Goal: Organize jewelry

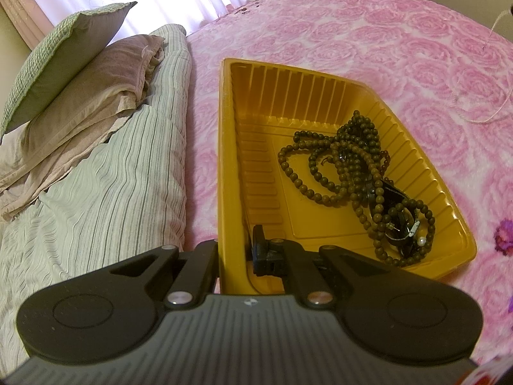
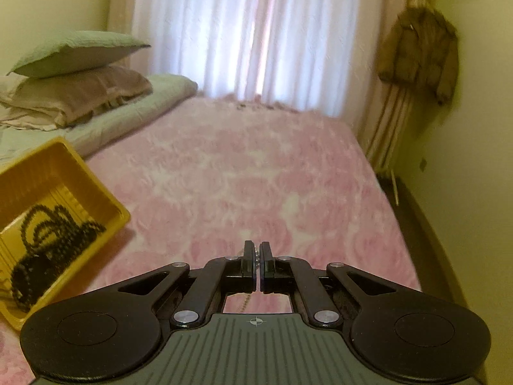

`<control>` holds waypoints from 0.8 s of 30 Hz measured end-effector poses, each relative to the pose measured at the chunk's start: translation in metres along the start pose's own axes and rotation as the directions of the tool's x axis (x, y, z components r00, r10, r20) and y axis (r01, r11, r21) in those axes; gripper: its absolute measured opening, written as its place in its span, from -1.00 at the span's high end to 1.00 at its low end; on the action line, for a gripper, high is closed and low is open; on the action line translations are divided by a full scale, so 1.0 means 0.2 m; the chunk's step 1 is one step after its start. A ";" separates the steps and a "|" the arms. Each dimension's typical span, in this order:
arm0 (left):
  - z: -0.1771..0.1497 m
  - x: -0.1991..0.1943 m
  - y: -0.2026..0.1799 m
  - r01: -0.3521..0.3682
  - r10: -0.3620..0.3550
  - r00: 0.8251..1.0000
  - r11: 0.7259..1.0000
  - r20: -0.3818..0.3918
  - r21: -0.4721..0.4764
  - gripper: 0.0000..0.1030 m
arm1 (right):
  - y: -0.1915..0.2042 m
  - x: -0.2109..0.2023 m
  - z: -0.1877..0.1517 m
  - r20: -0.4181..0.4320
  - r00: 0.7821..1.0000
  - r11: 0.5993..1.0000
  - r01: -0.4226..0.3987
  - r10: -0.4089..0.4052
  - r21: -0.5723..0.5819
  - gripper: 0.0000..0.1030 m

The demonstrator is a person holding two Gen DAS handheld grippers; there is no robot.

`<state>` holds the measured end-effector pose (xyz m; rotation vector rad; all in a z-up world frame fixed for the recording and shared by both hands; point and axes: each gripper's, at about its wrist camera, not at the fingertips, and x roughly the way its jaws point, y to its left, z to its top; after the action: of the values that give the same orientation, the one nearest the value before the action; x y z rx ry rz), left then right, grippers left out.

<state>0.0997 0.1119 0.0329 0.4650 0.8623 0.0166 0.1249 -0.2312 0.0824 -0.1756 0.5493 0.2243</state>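
Here, the left gripper [image 1: 235, 250] clamps the yellow tray's [image 1: 320, 73] rim, while the right gripper [image 2: 257, 253] pinches a thin chain [image 2: 257, 258].

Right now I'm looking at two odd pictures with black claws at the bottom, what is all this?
Those claws are hand-held grippers, each with a camera looking along its fingers. One picture comes from the left gripper, whose jaws clamp the near wall of a yellow tray on a pink bedspread. Dark bead necklaces lie piled inside it. The other comes from the right gripper, lifted above the bed and shut on a thin silvery chain. Pillows are stacked to the left.
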 end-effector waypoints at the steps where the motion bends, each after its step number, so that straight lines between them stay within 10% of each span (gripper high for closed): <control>1: 0.00 0.00 0.00 0.000 0.000 1.000 1.000 0.000 0.001 0.94 | 0.01 -0.01 0.02 0.005 1.000 1.000 -0.007 0.008 -0.017 0.96; 24: 0.01 -0.01 0.00 0.005 -0.005 1.000 1.000 0.005 -0.001 0.94 | 0.43 -0.19 0.43 0.062 0.961 0.911 -0.233 0.269 -0.340 0.96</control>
<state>0.0996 0.1108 0.0349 0.4620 0.8581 0.0109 0.1140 -0.1361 0.1655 -0.4179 0.4227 0.5762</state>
